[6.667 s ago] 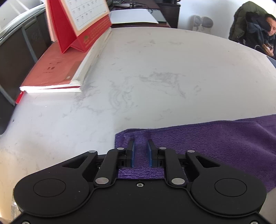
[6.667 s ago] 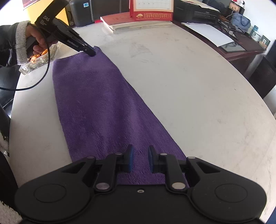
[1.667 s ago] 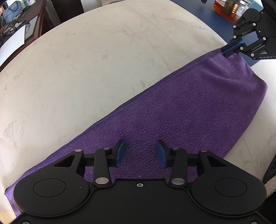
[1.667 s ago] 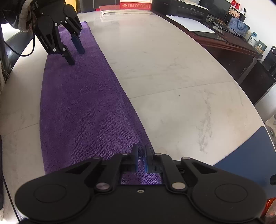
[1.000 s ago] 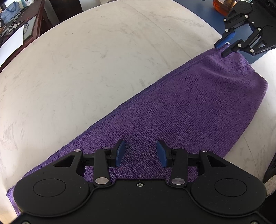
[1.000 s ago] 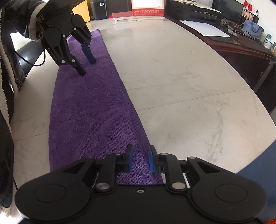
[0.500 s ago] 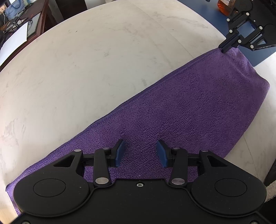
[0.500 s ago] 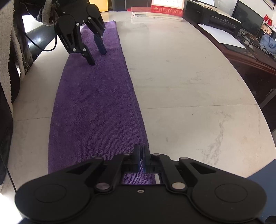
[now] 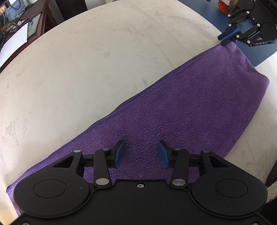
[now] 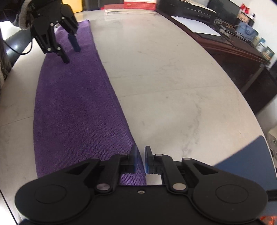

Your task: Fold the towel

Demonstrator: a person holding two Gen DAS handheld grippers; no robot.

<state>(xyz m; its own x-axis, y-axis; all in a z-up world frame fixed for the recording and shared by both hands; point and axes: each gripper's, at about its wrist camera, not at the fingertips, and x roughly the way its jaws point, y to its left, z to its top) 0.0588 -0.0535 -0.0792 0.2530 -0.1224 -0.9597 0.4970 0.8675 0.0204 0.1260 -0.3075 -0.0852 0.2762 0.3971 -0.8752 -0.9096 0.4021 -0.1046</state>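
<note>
A purple towel point(image 9: 190, 110) lies folded in a long strip on the white marble table point(image 9: 86, 69). My left gripper point(image 9: 141, 154) is open, its blue pads standing over one end of the strip. In the right wrist view the towel point(image 10: 74, 103) runs away from me, with the left gripper point(image 10: 69, 45) open at its far end. My right gripper point(image 10: 140, 159) is slightly open at the near right corner, its jaws astride the towel's edge with a small gap. It also shows in the left wrist view point(image 9: 226, 39) at the towel's far corner.
A red calendar on books point(image 10: 138, 7) stands at the table's far end. A dark desk with papers point(image 10: 216, 31) and a printer lies to the right. A blue mat point(image 10: 245, 155) lies near the right gripper. An amber glass object point(image 9: 225, 5) sits beyond the towel.
The right gripper's jaws, pinched on the towel's near corner half a second ago, have parted a little. The left gripper stays open over its end. The towel lies as before.
</note>
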